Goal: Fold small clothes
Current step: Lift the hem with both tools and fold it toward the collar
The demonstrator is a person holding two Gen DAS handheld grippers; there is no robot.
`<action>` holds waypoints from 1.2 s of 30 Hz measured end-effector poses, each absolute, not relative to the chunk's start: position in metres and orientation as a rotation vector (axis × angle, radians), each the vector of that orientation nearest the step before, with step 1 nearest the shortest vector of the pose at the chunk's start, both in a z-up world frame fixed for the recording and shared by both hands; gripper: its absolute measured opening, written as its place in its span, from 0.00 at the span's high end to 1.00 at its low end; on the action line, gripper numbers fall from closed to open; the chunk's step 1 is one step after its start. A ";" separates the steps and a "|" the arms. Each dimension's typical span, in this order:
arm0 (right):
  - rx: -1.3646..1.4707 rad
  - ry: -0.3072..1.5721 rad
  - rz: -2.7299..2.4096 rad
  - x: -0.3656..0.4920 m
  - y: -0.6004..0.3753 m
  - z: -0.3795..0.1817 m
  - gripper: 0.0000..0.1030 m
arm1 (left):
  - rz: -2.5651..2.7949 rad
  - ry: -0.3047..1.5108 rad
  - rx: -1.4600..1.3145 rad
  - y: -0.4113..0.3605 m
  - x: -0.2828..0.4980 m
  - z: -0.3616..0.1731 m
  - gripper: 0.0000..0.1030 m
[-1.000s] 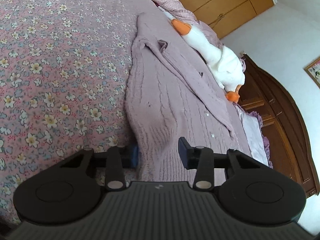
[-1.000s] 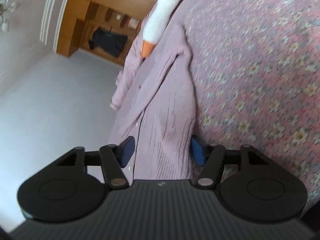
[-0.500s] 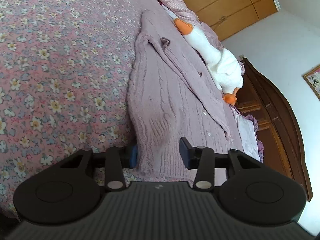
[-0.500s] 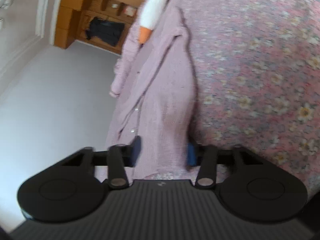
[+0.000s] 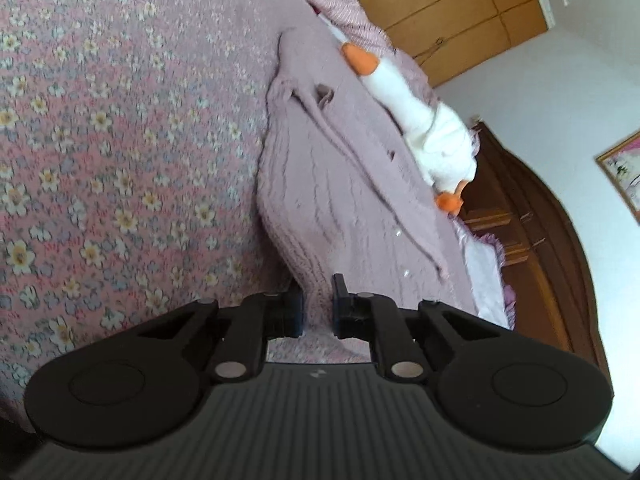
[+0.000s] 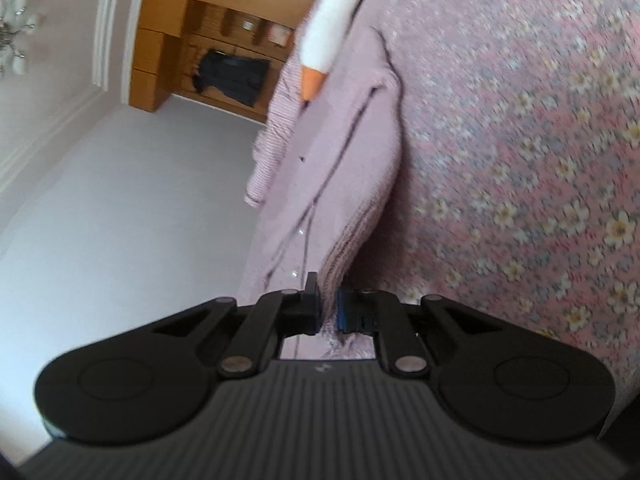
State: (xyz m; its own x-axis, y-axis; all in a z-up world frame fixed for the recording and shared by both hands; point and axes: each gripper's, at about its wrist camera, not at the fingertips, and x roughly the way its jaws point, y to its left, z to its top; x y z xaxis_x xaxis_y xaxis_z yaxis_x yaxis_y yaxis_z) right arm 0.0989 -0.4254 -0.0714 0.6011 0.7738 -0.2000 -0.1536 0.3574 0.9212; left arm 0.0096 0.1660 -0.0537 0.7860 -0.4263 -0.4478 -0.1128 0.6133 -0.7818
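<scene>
Both grippers' fingers (image 5: pixel 340 300) pinched on lilac cardigan (image 5: pixel 340 200) hem; floral bedspread (image 5: pixel 120 140) beneath

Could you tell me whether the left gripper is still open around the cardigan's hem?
No, the left gripper has closed since a moment ago and now pinches the hem of the cardigan between its fingers.
</scene>
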 end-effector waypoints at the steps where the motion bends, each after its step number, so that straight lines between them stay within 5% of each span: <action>1: 1.039 0.701 0.668 0.099 -0.426 -0.071 0.89 | -0.193 0.652 -0.906 0.167 0.009 -0.052 0.87; 16: 0.990 0.578 0.787 0.141 -0.403 -0.031 0.90 | -0.233 0.535 -0.913 0.165 0.032 -0.015 0.92; 36: 0.924 0.388 0.760 0.276 -0.368 0.037 0.90 | -0.261 0.382 -0.861 0.174 0.177 0.061 0.91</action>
